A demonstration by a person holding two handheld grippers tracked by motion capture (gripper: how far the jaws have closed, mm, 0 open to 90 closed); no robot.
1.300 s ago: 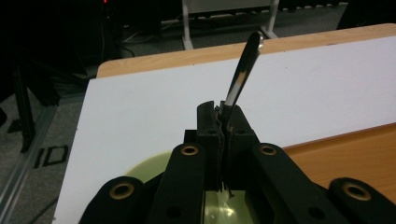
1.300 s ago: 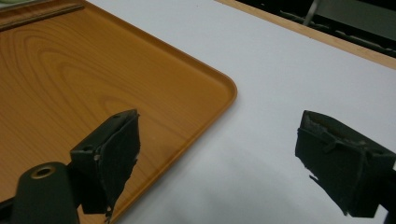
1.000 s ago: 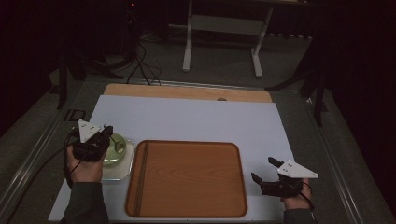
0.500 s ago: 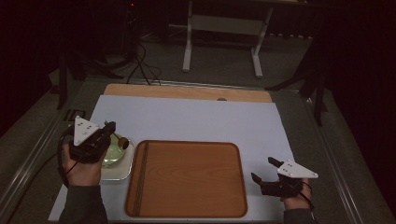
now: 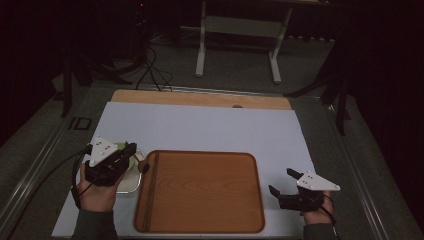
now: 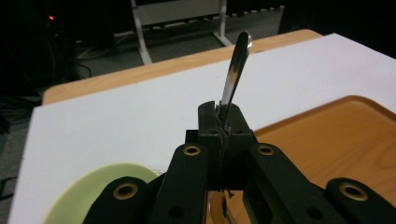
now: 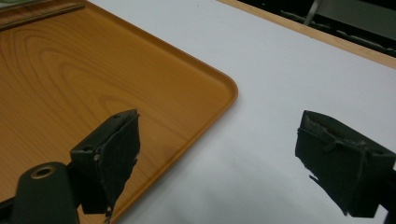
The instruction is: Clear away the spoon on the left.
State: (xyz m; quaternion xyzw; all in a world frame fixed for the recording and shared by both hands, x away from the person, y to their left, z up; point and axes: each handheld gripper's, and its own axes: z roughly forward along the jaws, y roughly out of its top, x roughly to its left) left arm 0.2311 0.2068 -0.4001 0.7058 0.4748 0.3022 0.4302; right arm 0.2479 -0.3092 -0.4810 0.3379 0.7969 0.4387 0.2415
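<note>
While my left gripper point(image 6: 219, 119) pinches a metal spoon point(image 6: 236, 70) by its handle, upright at centre frame above the pale green plate point(image 6: 88, 191) at lower left, I judge the lift to be in hand. Next comes carrying it over the wooden tray point(image 5: 200, 192). My right gripper point(image 7: 219, 158) waits wide apart, empty, lower right of the high view.

A wooden tray point(image 7: 93, 74) lies beneath the right jaws (partly over white board point(image 7: 280, 84)); a metal stand point(image 5: 240, 30) beyond.
</note>
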